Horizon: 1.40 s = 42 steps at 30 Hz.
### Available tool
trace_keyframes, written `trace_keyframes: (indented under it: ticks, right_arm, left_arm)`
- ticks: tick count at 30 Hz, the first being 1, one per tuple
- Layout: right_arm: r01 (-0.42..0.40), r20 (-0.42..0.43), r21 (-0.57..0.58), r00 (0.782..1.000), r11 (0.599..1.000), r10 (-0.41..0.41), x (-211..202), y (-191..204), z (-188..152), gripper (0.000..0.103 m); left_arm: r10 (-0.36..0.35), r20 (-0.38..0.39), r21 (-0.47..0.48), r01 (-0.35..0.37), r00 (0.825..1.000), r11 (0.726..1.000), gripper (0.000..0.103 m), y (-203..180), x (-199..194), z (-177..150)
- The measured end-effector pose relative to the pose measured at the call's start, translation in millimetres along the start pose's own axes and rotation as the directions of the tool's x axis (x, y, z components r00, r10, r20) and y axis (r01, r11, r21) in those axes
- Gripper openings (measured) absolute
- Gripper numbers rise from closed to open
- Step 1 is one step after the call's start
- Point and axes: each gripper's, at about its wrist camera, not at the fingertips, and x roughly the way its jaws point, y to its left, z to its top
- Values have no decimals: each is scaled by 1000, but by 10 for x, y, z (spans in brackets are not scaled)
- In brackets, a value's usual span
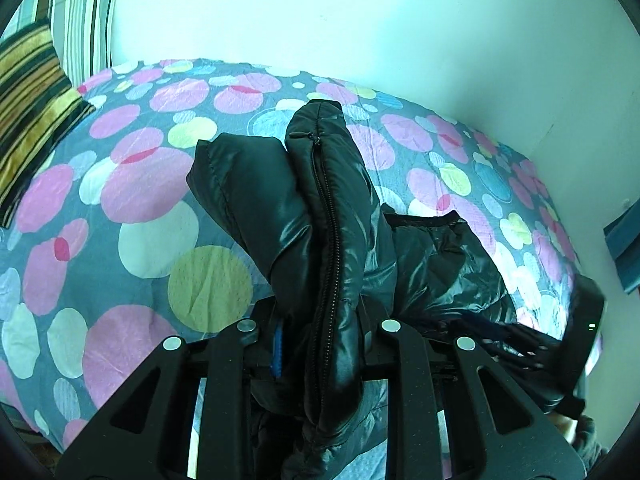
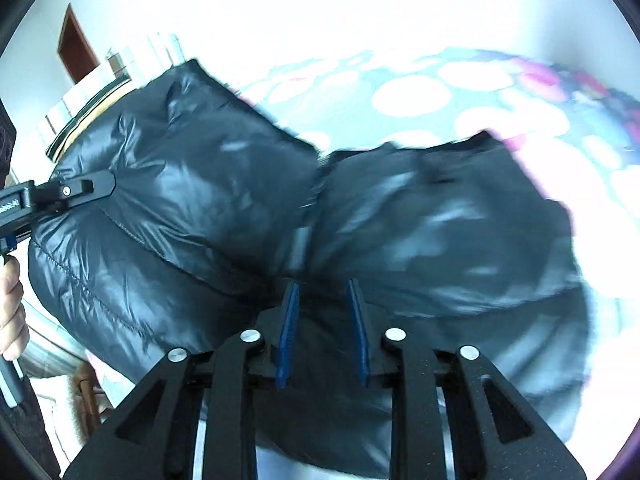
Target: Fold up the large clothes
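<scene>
Underneath everything, a wide bed covered in a grey quilt printed with pink, white and lime circles (image 1: 132, 216), pushed against a pale wall, with a striped gold-and-dark cushion (image 1: 28, 120) at the far left corner. Above the quilt, lifted clear over most of its length, a black, glossy, quilted puffer jacket (image 1: 332, 208), bunched into fat folds, its zip running down the middle fold in the left wrist view. Looks light and airy for its bulk, soft and springy, with a slick shell: likely to slide out of a shallow pinch and puff back open after each fold, so best taken by firmer lines such as the zip edge, a hem or a stitched seam, with a thick bite of fabric. Left gripper (image 1: 320, 344) narrowly parted and clamped on the zip fold, the padding filling the gap between the jaws. Right gripper (image 2: 324, 332) also only slightly parted, blue pads (image 2: 289, 332) either side of a dark wad of the same jacket; view blurred, yet fabric seems pinched between them. At the left rim of the right wrist view, a bare hand (image 2: 12, 312) on the other tool's handle.
</scene>
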Motion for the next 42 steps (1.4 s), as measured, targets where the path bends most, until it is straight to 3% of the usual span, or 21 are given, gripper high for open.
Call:
trace_keyframes:
  ticks: [4,8,13,19,29,35,42]
  right_arm:
    - [101,25,37,995,994,-102,-314,-329,-102,30]
    - [228,41,77,972,971,-231,-552,-659,-242,37]
    - [303,44,133,949,944,-311,-770,-1031,-403,37]
    - [391,52,143,914,909,-402,-909,-1261,-567,51]
    - [494,24,163,863,854,-504,-1095,-1710,-761,61]
    - [500,0,197,860,844,-510,-1175,-1897,-862,61]
    - [509,-31,227,856,830,-516,-1211,-2056,-960,61]
  left_arm:
    - [38,20,31,-39,999,999,24,-293,-21,9]
    - [65,37,68,-68,997,995,24,-613,1,-2]
    - [74,46,109,-79,996,991,24,-1023,61,-58]
    - [93,42,161,-98,995,982,24,-1466,198,-177]
    - [156,20,260,-156,988,953,24,-2162,570,-468]
    - [214,36,316,-214,976,924,24,-2463,779,-670]
    - [280,86,393,-290,956,872,24,-2756,992,-928]
